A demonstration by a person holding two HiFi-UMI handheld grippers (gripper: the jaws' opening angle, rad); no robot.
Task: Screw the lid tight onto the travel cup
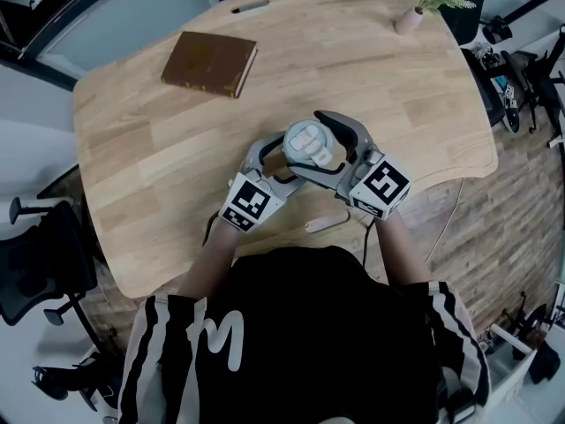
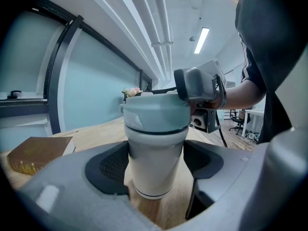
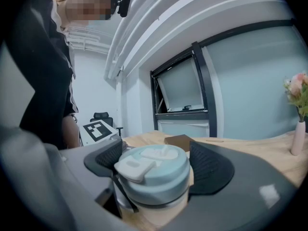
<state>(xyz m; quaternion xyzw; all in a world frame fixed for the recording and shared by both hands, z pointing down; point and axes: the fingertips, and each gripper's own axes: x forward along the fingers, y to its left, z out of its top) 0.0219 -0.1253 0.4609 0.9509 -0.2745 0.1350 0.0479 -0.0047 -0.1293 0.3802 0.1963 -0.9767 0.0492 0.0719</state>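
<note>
A travel cup stands on the wooden table (image 1: pixel 159 148) right in front of the person. It has a cream body (image 2: pixel 154 162) and a pale blue-green lid (image 1: pixel 309 144) with a white flip tab (image 3: pixel 134 165). My left gripper (image 1: pixel 287 162) comes in from the lower left; in the left gripper view its pads (image 2: pixel 113 165) press both sides of the cup body below the lid. My right gripper (image 1: pixel 324 146) reaches in from the right, higher up. Its pads (image 3: pixel 209 167) sit against opposite sides of the lid (image 3: pixel 154 172). The cup is upright.
A brown book (image 1: pixel 209 63) lies at the table's far left. A small pink vase with flowers (image 1: pixel 410 16) stands at the far right corner, and a dark pen (image 1: pixel 250 7) lies at the far edge. A small white object (image 1: pixel 327 223) rests near the front edge.
</note>
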